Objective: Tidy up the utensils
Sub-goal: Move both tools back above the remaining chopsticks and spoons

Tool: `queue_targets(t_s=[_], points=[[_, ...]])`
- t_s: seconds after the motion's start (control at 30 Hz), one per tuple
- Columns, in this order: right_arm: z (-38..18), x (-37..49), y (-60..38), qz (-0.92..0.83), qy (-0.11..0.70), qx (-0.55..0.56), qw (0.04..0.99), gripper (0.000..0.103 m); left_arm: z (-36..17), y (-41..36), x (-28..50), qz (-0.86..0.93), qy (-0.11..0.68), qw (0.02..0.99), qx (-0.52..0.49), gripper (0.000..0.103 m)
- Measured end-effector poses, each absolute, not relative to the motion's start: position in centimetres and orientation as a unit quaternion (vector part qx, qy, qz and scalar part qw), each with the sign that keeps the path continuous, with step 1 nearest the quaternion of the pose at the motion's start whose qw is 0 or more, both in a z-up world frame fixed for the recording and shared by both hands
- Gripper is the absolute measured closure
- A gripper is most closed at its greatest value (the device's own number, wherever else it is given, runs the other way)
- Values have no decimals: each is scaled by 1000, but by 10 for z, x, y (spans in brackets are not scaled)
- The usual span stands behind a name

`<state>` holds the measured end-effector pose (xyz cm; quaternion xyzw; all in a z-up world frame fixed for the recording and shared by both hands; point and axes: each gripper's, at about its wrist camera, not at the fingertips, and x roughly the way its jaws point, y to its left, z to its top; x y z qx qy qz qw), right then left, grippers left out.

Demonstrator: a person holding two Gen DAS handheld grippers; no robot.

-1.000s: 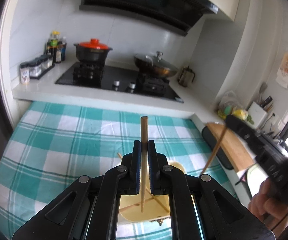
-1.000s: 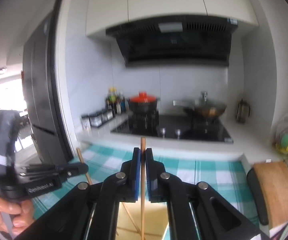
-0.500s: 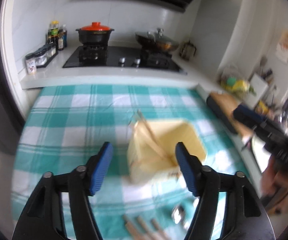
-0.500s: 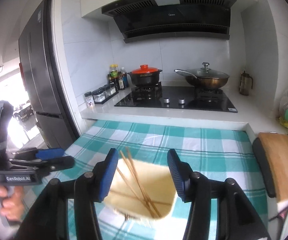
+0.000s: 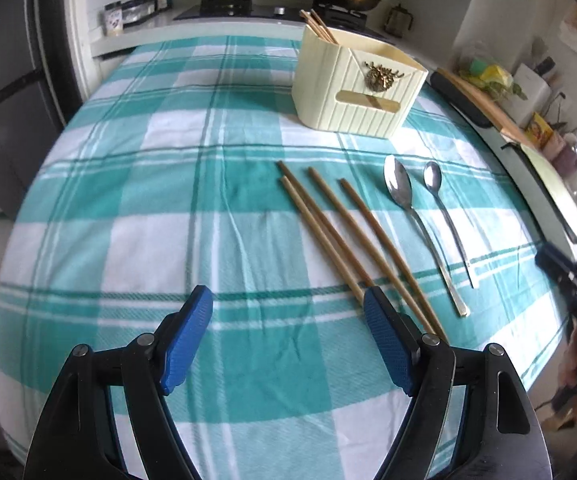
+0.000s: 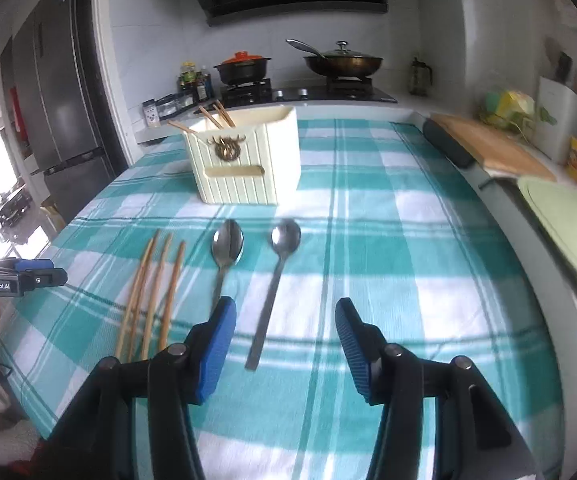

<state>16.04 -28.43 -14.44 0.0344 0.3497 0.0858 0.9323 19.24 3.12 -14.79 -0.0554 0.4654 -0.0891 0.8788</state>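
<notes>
A cream utensil holder (image 5: 356, 88) (image 6: 244, 160) stands on the checked cloth with chopsticks (image 5: 318, 26) (image 6: 216, 116) leaning out of it. Several loose chopsticks (image 5: 340, 236) (image 6: 152, 292) lie side by side on the cloth, and two metal spoons (image 5: 398, 192) (image 6: 284, 240) lie to their right. My left gripper (image 5: 288, 300) hovers low over the cloth, just left of the chopsticks' near ends. Its jaws are opening with nothing between them. My right gripper (image 6: 285, 308) is open above the right spoon's handle, not touching it.
A wooden cutting board (image 6: 488, 148) and a pale green tray (image 6: 564, 224) lie along the right counter. The stove (image 6: 308, 94) with two pots is behind the table, and a fridge (image 6: 56, 120) stands at the left. The cloth's near edge runs below both grippers.
Both grippers let go of the chopsticks they held, which now stand in the holder. Both opened, then drew back and sank toward the near part of the table.
</notes>
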Motion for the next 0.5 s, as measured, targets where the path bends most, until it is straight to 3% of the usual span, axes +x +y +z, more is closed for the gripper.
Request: queue_targets(t_s=[0.17,0.5], points=[[-172,119,-272,61,349,42,934,50,-172,10,181,-87,484,868,-68,24],[-168,115,-257,69,328,20,942,50,-185,-5,210,-65,482,871,-62,24]])
